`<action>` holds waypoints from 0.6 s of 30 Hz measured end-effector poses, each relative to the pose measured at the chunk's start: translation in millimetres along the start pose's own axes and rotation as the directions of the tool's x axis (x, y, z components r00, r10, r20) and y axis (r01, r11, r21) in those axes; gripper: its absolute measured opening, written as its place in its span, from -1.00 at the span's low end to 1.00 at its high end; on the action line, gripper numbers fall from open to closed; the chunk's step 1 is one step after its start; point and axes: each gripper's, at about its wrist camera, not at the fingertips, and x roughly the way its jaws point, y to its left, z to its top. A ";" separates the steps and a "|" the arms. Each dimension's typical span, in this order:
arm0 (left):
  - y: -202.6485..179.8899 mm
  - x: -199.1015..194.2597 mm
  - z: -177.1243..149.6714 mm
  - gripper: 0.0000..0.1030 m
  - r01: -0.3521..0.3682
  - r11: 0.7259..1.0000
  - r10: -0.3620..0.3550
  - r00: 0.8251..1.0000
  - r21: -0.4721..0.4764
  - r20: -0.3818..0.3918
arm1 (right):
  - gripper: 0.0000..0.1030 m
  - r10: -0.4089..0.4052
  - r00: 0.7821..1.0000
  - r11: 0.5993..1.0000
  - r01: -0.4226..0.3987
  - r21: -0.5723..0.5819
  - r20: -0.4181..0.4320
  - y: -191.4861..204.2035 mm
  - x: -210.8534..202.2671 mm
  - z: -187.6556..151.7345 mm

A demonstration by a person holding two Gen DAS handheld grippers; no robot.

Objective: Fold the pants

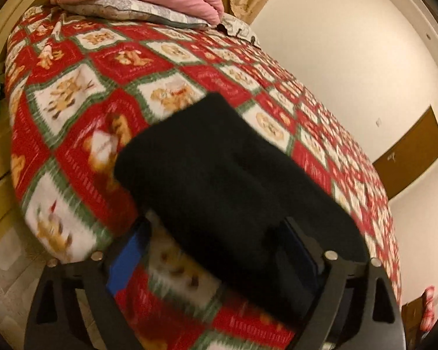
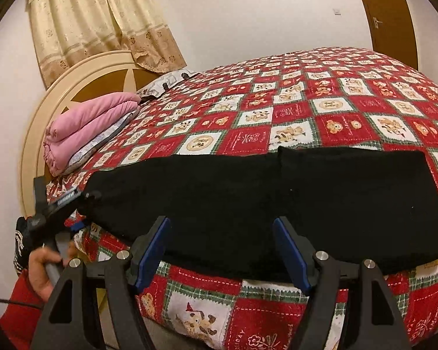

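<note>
Both sets of jaws stand released: the left gripper (image 2: pixel 81 204) at the black pants' (image 2: pixel 277 204) left end, the right gripper (image 2: pixel 222 250) at mid-frame. Pinch the near edge squarely before folding across the bedspread (image 2: pixel 306 110).

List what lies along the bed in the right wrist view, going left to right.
Left gripper at the bed's left edge → pink folded blanket by the headboard → black pants stretched across the red checked bedspread → brown door behind the bed's far right.

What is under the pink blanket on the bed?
A grey patterned pillow lies under the pink blanket. Whatever is beneath the pillow is covered.
</note>
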 end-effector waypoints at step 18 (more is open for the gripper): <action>-64.6 -45.4 7.5 -0.52 -0.009 0.967 -0.044 0.979 0.254 0.199 | 0.44 -0.086 0.991 0.967 0.057 0.249 0.107 -79.9 -37.7 13.8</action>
